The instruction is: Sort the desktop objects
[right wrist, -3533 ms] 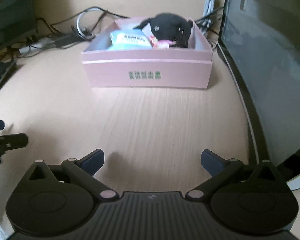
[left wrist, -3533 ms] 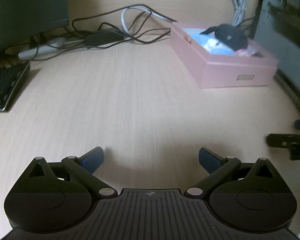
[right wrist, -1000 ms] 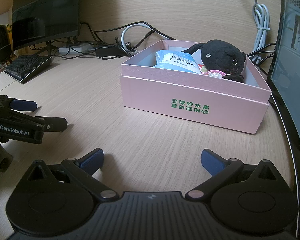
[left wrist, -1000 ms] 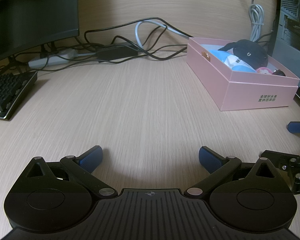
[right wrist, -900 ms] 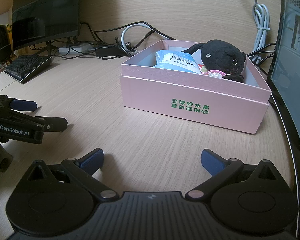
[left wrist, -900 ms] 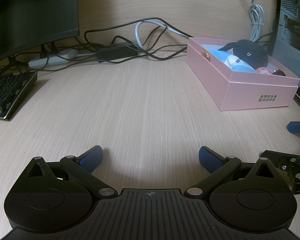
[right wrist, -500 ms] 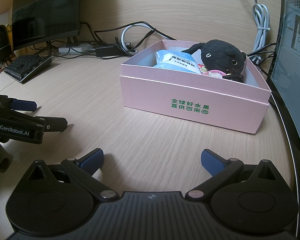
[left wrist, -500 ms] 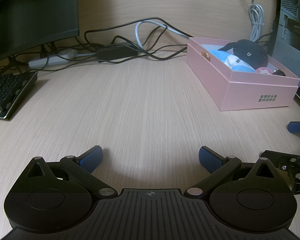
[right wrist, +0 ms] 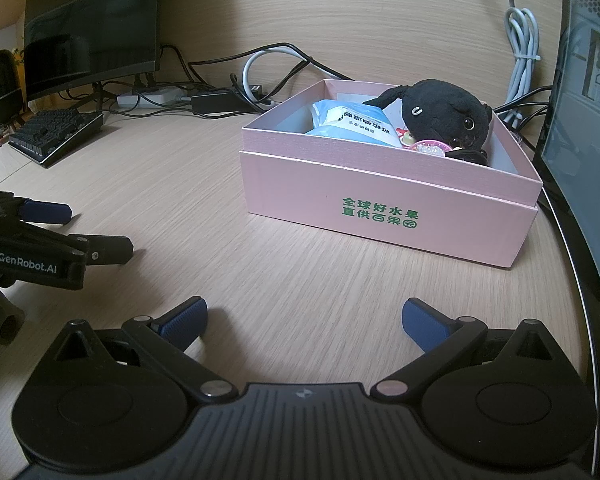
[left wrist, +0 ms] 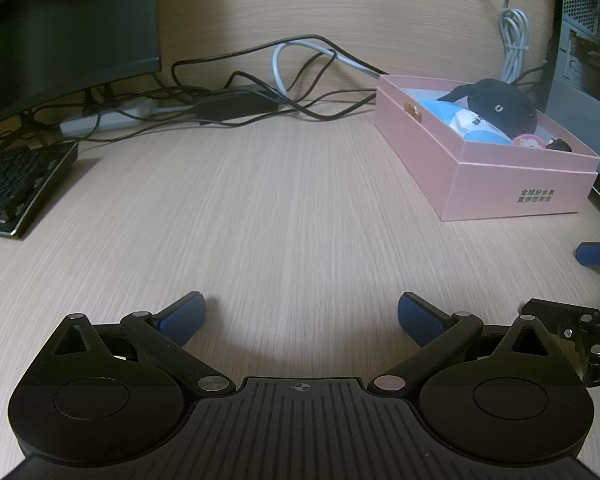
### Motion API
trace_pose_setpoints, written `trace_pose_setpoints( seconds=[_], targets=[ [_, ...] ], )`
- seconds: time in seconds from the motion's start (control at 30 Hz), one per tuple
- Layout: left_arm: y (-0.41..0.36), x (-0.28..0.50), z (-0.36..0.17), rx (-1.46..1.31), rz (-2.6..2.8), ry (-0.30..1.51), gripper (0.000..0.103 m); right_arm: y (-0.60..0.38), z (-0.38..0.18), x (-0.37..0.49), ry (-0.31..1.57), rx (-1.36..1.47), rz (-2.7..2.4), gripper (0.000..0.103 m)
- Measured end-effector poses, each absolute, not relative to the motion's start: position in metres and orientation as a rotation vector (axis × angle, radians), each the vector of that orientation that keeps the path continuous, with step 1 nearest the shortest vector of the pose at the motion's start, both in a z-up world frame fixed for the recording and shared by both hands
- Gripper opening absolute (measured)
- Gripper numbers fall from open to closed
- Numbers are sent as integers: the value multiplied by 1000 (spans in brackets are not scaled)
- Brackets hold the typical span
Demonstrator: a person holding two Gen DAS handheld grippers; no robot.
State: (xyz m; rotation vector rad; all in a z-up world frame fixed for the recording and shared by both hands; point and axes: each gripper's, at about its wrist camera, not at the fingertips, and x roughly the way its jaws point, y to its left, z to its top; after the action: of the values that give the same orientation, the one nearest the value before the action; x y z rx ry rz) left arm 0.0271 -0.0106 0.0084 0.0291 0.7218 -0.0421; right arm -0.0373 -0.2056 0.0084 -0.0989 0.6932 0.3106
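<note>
Grippers spread wide and empty over the desk (left wrist: 300, 200), box ahead.

Left gripper (left wrist: 300, 314) and right gripper (right wrist: 305, 318) hover low, side by side. The pink box (right wrist: 380, 196) sits ahead of the right gripper, far right of the left, long axis skewed to both views, holding a black plush (right wrist: 444, 114) beside a blue pack (right wrist: 352, 122).

Small pink trinket (right wrist: 431, 147) half hidden behind box wall (right wrist: 380, 168), perhaps a toy, keyboard (left wrist: 16, 188) cut off at edge
</note>
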Motion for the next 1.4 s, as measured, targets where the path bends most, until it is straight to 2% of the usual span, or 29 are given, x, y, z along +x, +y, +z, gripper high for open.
trace_pose_setpoints(
  seconds=[1.4],
  targets=[
    [-9, 17, 9, 36, -71, 731, 103, -206, 6, -35, 693, -100, 311, 103]
  ],
)
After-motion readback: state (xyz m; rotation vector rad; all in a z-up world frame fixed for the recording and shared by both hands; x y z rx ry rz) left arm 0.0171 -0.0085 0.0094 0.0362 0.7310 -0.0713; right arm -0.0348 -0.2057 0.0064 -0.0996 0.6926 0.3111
